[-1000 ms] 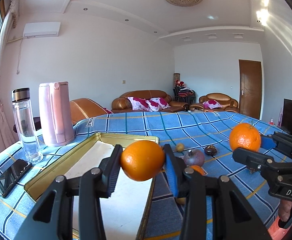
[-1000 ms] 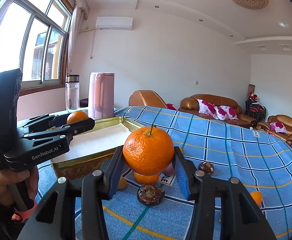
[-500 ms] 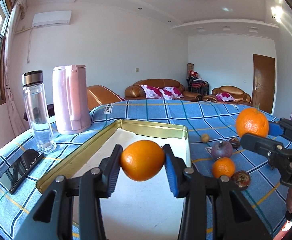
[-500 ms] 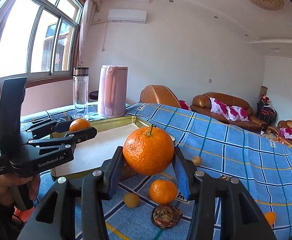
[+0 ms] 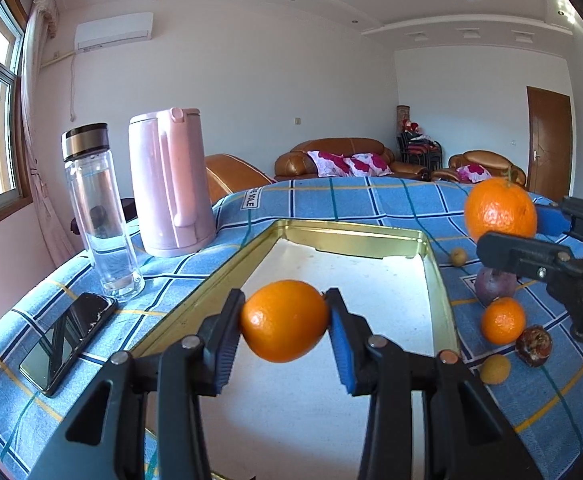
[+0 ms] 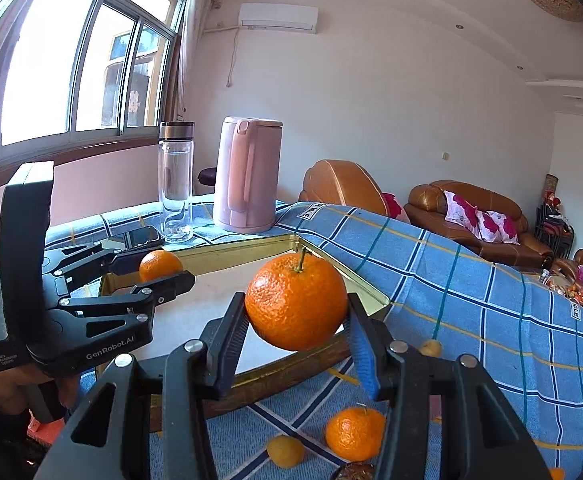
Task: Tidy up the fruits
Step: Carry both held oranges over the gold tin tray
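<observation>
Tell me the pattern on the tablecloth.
The tablecloth is a blue plaid, crossed by white, dark blue, teal and yellow lines. The right wrist view shows it best.

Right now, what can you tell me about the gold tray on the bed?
The gold tray is a shallow rectangular tin with shiny brass-coloured walls and a pale, matte floor, holding no fruit yet. It lies flat on the blue checked cloth, near the pink kettle. Nothing grips it; the left tongs hold an orange over it.

walls white | window [image 6: 79, 68] sunlit | sofa [image 5: 335, 158] brown | door [image 5: 549, 142] wooden
</observation>
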`<act>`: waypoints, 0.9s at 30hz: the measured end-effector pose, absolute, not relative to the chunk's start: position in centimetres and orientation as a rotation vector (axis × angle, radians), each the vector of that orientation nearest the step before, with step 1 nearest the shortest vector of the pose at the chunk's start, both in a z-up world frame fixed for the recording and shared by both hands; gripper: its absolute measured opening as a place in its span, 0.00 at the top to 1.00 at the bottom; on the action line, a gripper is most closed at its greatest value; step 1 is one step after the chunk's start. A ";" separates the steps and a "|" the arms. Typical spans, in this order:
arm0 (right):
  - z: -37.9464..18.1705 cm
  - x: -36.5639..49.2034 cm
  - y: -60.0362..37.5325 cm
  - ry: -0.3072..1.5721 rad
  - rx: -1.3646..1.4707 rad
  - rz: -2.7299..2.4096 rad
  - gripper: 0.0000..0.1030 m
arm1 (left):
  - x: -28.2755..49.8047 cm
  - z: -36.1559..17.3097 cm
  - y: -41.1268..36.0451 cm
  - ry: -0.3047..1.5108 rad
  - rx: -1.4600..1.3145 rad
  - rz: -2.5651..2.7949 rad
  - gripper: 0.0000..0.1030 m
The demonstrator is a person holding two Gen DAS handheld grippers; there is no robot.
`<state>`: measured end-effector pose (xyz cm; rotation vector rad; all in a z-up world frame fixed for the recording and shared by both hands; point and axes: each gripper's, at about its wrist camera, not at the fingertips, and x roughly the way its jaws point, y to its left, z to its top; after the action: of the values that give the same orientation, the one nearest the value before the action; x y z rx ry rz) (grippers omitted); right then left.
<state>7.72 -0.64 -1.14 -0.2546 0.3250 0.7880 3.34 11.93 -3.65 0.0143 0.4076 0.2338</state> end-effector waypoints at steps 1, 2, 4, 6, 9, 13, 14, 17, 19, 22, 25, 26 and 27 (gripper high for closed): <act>-1.2 7.9 -0.2 0.330 -0.260 0.793 0.52 | 3.4 -3.7 12.0 0.413 0.017 0.237 0.59; -1.4 8.0 0.1 0.334 -0.265 0.797 0.52 | 3.5 -3.7 12.2 0.418 0.019 0.240 0.59; -1.6 8.3 0.8 0.344 -0.276 0.808 0.52 | 3.7 -3.7 12.4 0.425 0.022 0.245 0.59; -1.7 8.6 1.6 0.355 -0.288 0.816 0.52 | 3.9 -3.7 12.6 0.433 0.027 0.251 0.59; -2.0 9.1 2.7 0.376 -0.305 0.829 0.52 | 4.2 -3.6 13.0 0.446 0.036 0.257 0.59; -2.6 9.4 4.0 0.401 -0.326 0.843 0.52 | 4.7 -3.6 13.6 0.466 0.044 0.268 0.59; -2.8 9.4 4.3 0.409 -0.330 0.848 0.52 | 4.7 -3.6 13.8 0.471 0.045 0.270 0.59; -3.3 9.7 5.2 0.438 -0.340 0.859 0.52 | 5.2 -3.7 14.4 0.492 0.046 0.275 0.59; -3.7 9.8 5.7 0.456 -0.349 0.863 0.52 | 5.5 -3.8 14.9 0.507 0.044 0.275 0.59; -4.3 10.1 6.3 0.488 -0.364 0.863 0.52 | 5.9 -4.0 15.4 0.529 0.045 0.274 0.59; -5.0 10.6 6.7 0.523 -0.369 0.862 0.52 | 6.2 -4.0 15.8 0.544 0.043 0.272 0.59; -5.1 10.7 6.8 0.532 -0.371 0.862 0.52 | 6.3 -4.0 15.9 0.548 0.044 0.273 0.59; -5.3 10.7 6.9 0.540 -0.374 0.861 0.52 | 6.4 -4.0 16.0 0.554 0.048 0.270 0.59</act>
<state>10.74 6.93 -5.32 -0.3739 0.5401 0.8615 6.38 15.98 -4.00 0.0481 0.5540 0.2704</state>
